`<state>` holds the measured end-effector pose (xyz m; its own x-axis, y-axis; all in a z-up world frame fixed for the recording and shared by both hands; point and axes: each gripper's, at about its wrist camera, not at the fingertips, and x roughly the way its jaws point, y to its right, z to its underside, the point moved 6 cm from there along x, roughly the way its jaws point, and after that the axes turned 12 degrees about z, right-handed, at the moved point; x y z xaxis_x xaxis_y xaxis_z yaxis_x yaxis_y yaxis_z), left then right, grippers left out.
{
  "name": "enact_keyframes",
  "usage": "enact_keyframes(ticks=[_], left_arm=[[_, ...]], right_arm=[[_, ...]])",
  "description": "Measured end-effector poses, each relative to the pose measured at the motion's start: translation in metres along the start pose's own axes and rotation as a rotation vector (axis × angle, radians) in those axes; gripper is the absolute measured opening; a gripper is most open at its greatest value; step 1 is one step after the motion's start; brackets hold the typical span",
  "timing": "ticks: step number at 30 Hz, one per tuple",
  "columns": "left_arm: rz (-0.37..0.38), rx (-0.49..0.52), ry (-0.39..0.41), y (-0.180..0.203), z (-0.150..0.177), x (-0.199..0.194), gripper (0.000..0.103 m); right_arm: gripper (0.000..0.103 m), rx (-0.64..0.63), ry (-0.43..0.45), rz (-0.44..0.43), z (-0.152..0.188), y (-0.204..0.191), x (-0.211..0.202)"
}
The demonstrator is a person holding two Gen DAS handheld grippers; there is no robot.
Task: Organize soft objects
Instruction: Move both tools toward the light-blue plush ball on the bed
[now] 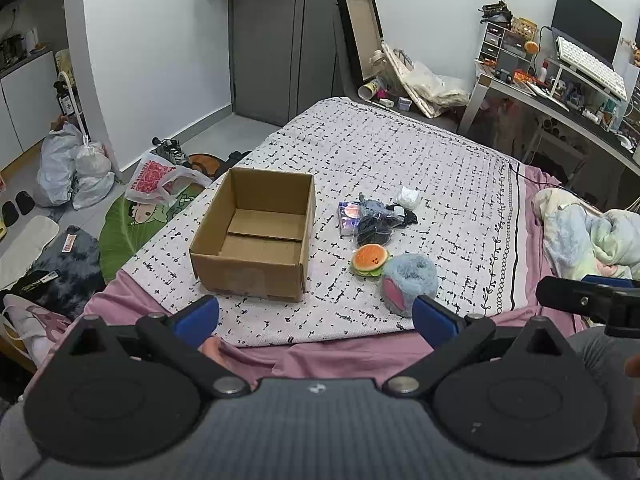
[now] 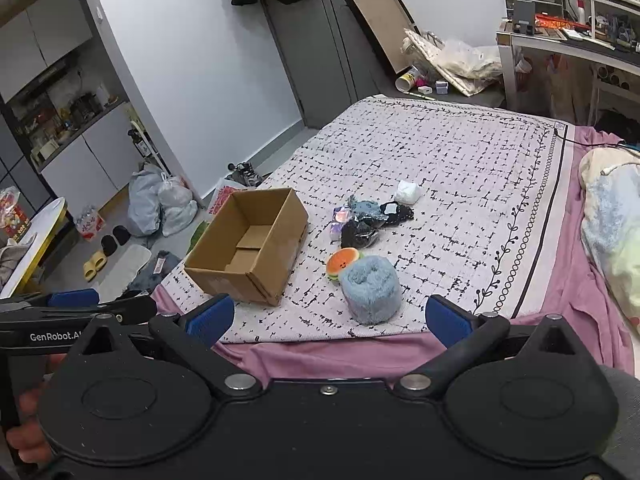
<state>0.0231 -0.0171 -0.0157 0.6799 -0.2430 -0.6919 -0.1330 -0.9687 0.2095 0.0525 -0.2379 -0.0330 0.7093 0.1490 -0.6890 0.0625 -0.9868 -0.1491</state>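
Left gripper (image 1: pixel 316 316): blue-padded fingers spread wide apart, nothing between them, held above the near edge of the bed over the pink sheet (image 1: pixel 320 354).

Right gripper (image 2: pixel 330 316): fingers likewise wide apart and empty, at the same near edge, just right of the left one.

Patterned blanket (image 1: pixel 400 152): white with black dashes, spread over the pink sheet; all items below rest on it.

Blue fuzzy plush (image 2: pixel 371 287): nearest soft item, a rounded tuft with a pink patch showing in the left wrist view, lying right of the box.

Burger plush (image 1: pixel 370 261): orange top with a small face, green rim — touching the blue plush on its far left side.

Cardboard box (image 1: pixel 256 236): open-topped, empty, upright, left of the soft items and apart from them.

Dark bundle (image 1: pixel 378 220): black and grey-blue fabric pieces heaped together beyond the burger plush, with a small shiny packet (image 1: pixel 349 218) against its left side.

White wad (image 2: pixel 407 192): small, crumpled, just past the dark bundle — farthest of the group.

Pastel bedding (image 1: pixel 588 236): heaped at the right edge of the bed.
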Motion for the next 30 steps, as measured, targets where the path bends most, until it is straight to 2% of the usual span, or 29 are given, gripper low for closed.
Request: enact_keyframes(ticks=[30], left_arm=[[0.027, 0.016, 0.014, 0.016, -0.004, 0.001, 0.102]], right_arm=[[0.103, -0.04, 0.019, 0.026, -0.004, 0.004, -0.006]])
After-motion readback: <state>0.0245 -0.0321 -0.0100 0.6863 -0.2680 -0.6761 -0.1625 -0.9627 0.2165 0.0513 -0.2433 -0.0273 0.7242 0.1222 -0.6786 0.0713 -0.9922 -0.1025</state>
